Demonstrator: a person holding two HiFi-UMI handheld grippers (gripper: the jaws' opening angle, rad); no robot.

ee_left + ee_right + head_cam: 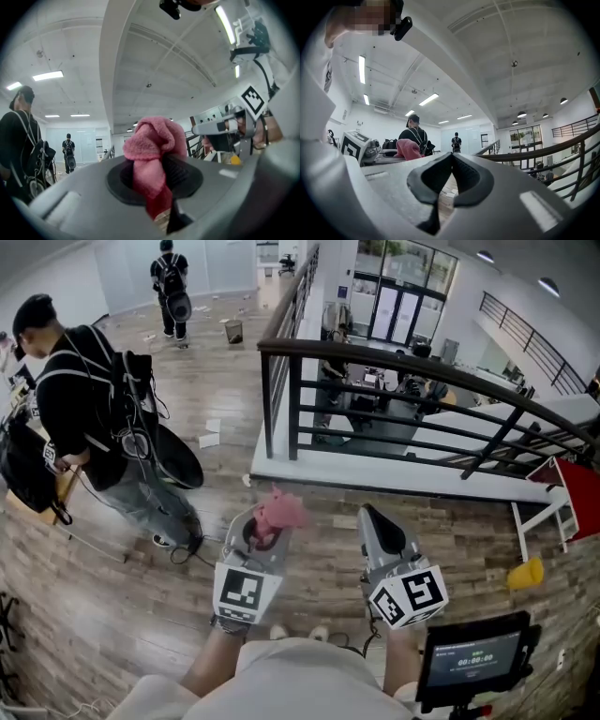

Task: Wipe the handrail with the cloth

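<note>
Left gripper (262, 530): squeezed tight on pink cloth (279, 511)
Right gripper (368, 515): pinched together, empty
Handrail (394, 360): ahead, apart from both

Wooden floor (112, 615) carries scattered paper scraps (208, 439) and a yellow object (526, 574).

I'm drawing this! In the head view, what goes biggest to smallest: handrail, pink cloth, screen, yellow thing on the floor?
1. handrail, by far.
2. screen, though it sits close to the camera.
3. pink cloth.
4. yellow thing, which looks only a little smaller than the cloth.
</note>
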